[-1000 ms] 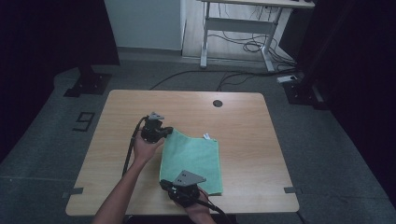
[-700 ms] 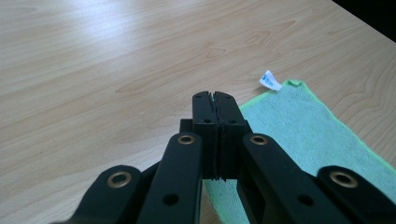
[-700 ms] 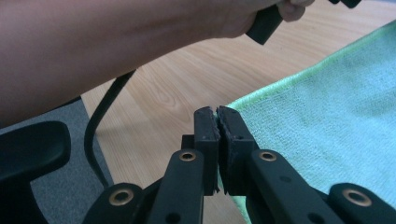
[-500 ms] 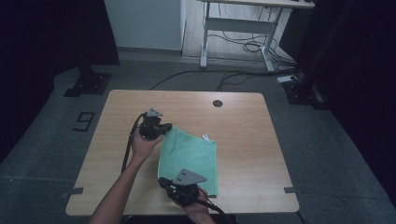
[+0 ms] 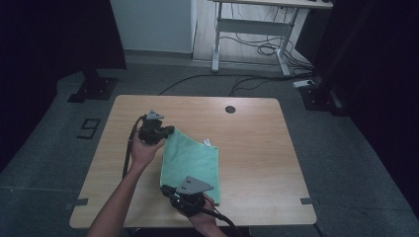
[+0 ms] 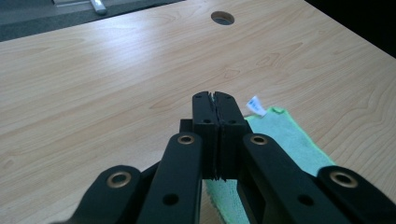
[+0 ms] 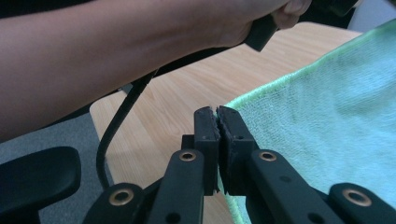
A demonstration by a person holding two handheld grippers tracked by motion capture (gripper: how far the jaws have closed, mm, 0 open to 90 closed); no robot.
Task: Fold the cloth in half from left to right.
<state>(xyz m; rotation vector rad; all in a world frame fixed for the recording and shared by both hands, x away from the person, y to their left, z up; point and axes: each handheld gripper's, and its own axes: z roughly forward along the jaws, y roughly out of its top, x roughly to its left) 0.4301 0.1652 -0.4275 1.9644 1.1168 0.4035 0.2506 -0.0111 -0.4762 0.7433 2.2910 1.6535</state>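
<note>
Both hand-held grippers (image 5: 165,132) (image 5: 165,190) pinch the green cloth (image 5: 192,160).

Pale wooden table (image 5: 257,148) with round cable hole (image 5: 230,109); behind it, white-legged desk (image 5: 249,27) above tangled floor cables (image 5: 257,49); power strip (image 5: 306,83) alongside.

The cloth (image 7: 336,121) is a soft green fabric with a fine, fuzzy nap and a stitched edge, matt all over; a small white tag (image 6: 255,105) of smooth woven or paper-like material sits at one corner. The bench (image 6: 116,74) is pale wood-grain laminate, smooth with a faint satin sheen. Both the left gripper (image 6: 215,100) and right gripper (image 7: 217,114) have matt black plastic jaws with brass-coloured metal rivets, and their pads look slightly rough. The floor (image 5: 341,148) is dull grey carpet.
</note>
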